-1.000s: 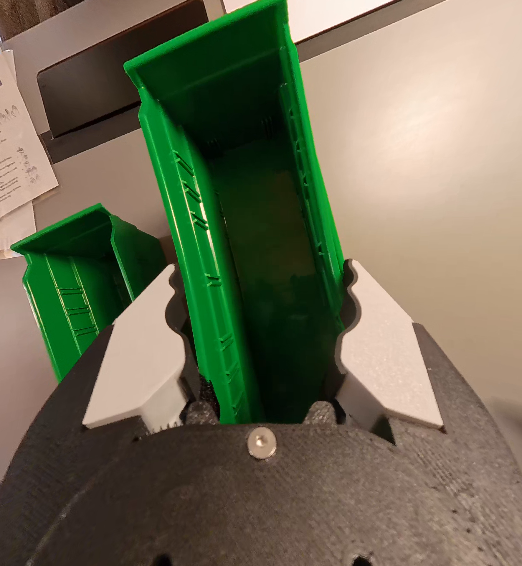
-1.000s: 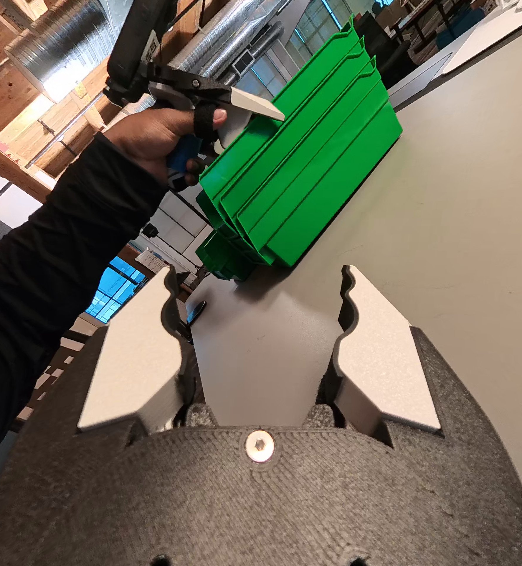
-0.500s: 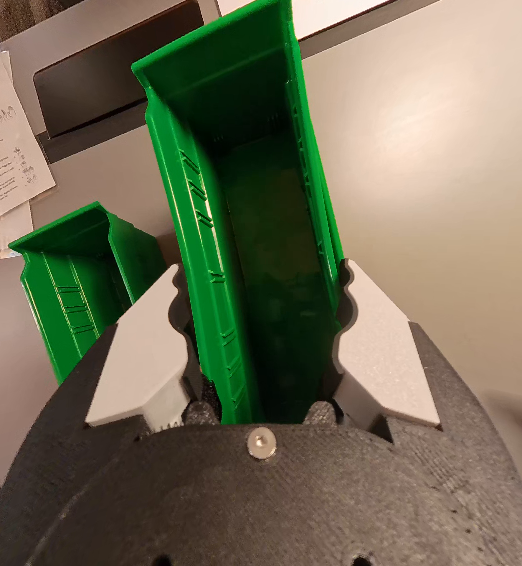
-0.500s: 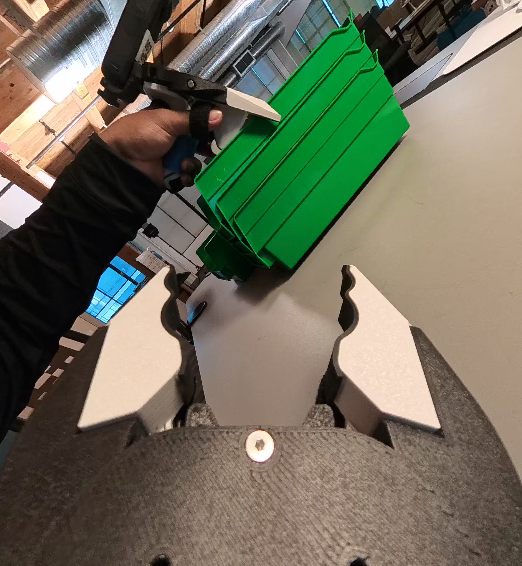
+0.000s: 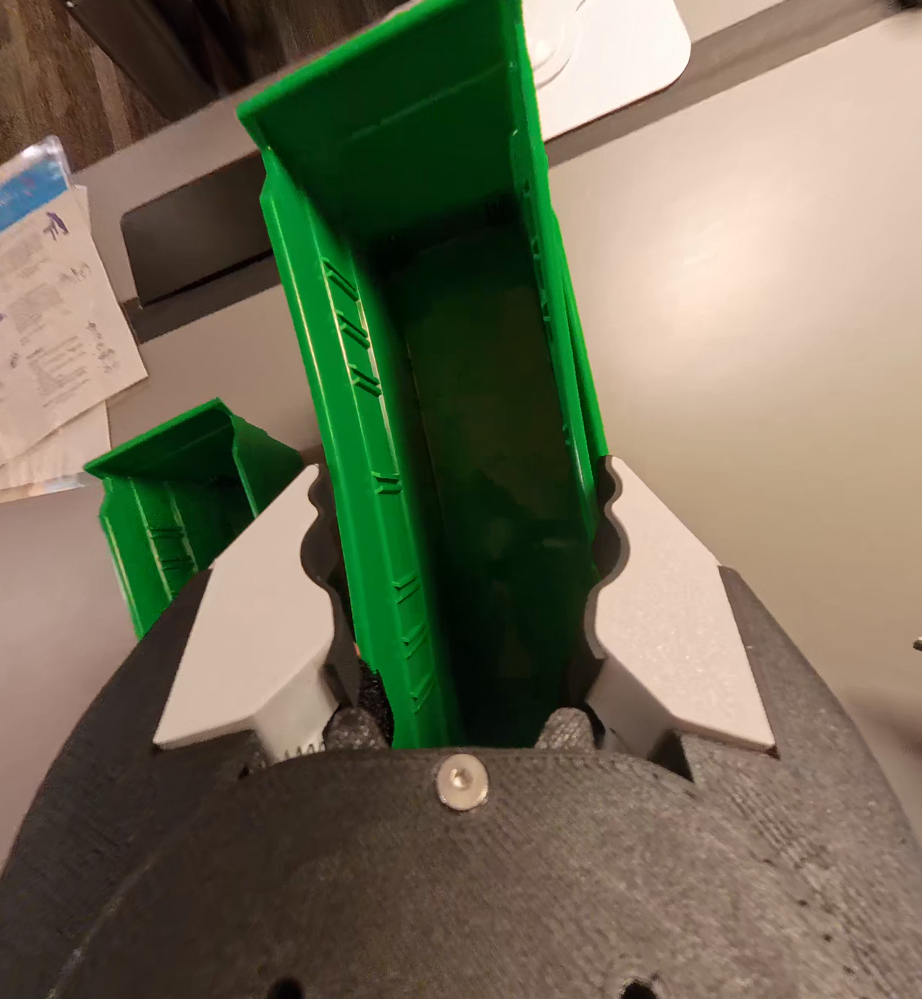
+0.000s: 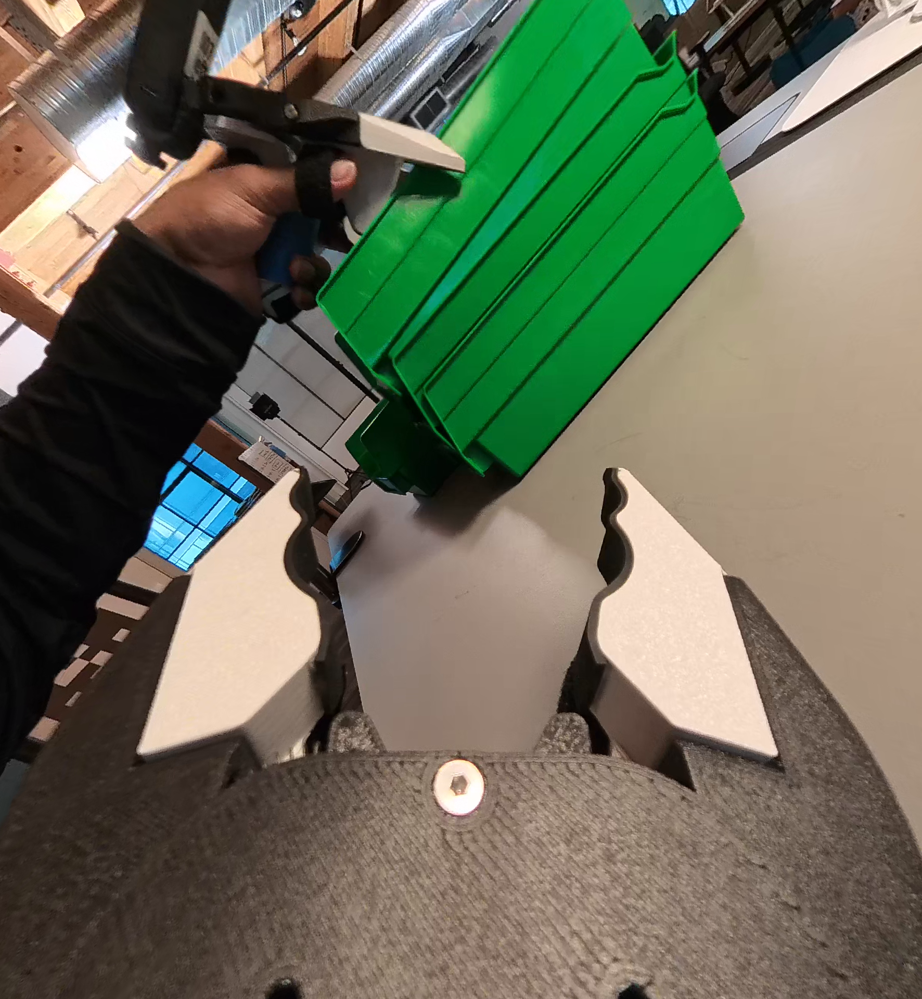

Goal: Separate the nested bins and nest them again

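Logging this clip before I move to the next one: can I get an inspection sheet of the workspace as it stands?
Surface: grey table, bare around the bins.
Job's things: nested stack of green bins with its top bin raised and tilted; one separate green bin standing apart on the table.
Clutter: printed paper sheets at the far edge.
Grippers: left gripper shut across the top bin; right gripper open, empty, above the table.
Cables: nothing seen.
Surroundings: ducts, wooden beams, windows.
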